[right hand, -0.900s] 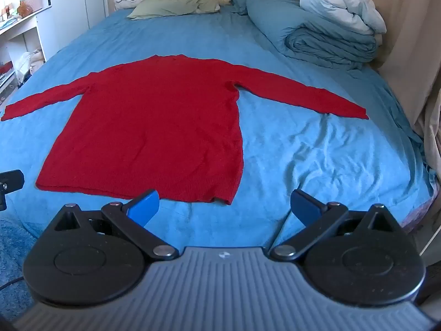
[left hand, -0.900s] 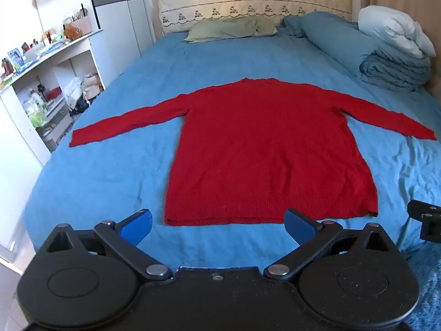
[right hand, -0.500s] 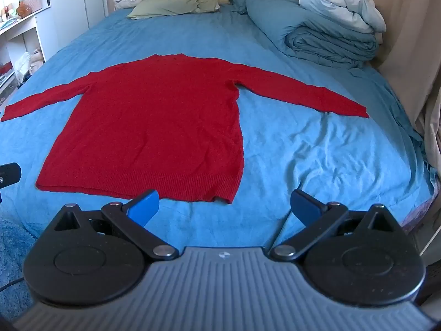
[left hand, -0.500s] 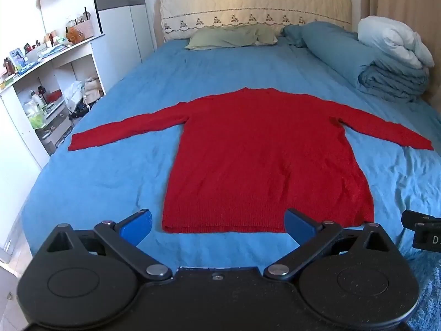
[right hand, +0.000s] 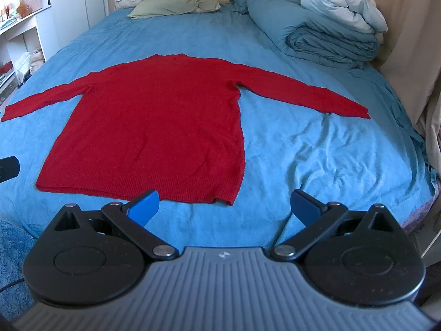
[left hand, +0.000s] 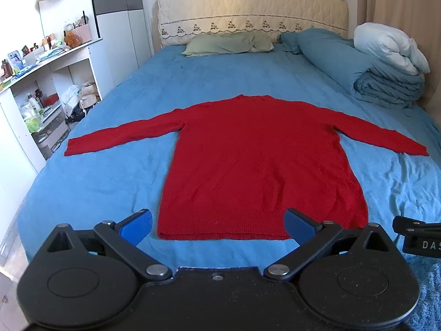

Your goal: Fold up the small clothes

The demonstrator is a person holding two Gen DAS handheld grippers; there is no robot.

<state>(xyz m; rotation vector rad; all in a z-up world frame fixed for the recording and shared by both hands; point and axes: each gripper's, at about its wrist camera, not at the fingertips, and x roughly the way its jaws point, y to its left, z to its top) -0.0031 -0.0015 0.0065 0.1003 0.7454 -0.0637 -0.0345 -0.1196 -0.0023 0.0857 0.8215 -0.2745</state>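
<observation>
A red long-sleeved sweater [left hand: 253,165] lies flat on the blue bed, both sleeves spread out, hem toward me. It also shows in the right wrist view [right hand: 154,127]. My left gripper [left hand: 217,224] is open and empty, just in front of the hem near its left half. My right gripper [right hand: 224,204] is open and empty, just in front of the hem's right corner. Neither touches the sweater.
The bed sheet [left hand: 96,182] is blue. A rolled blue duvet [left hand: 366,74] with a white pillow lies at the far right, a green pillow [left hand: 226,44] at the headboard. White shelves [left hand: 41,96] stand left of the bed. A curtain [right hand: 413,41] hangs on the right.
Both grippers have drawn slightly closer to the hem, and the left view has tilted upward so that the headboard top shows. The sweater has not moved. Both stay open.
</observation>
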